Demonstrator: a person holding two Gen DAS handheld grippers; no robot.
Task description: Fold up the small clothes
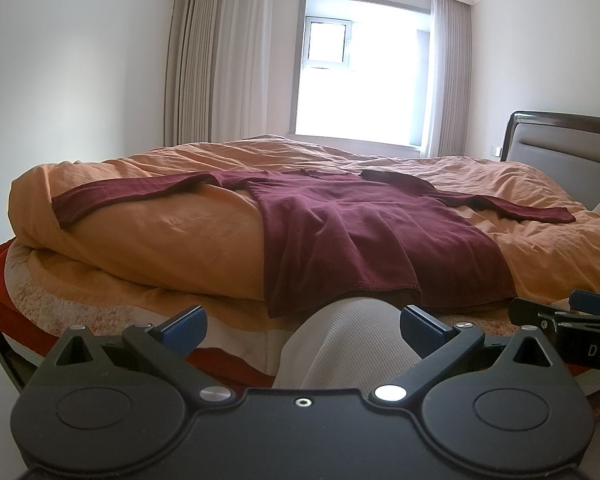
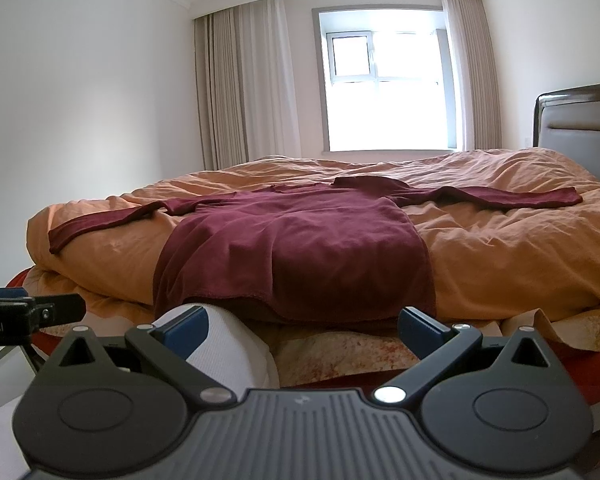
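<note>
A pale-walled bedroom, bright window [image 1: 360, 68] glaring white between ribbed beige curtains [image 1: 204, 60], and a bed [image 2: 500, 248] filling the middle under a rumpled orange duvet with soft creases. Spread flat on it lies the dark red long-sleeved shirt [image 1: 340, 224], knit cloth, both sleeves stretched out to the sides, its stitched hem draped over the near edge of the duvet. Below that edge a flowery sheet and a red layer peek out. The left gripper [image 1: 302, 326] sits low in front, black arms with blue pads, jaws spread wide and holding nothing; a knee in white ribbed fabric [image 1: 348, 344] shows between them. The right gripper [image 2: 300, 326] is the same story, jaws parted and empty, short of the hem. A padded grey headboard [image 2: 580, 120] is cut off at the right, and the view out of the window is washed out.
</note>
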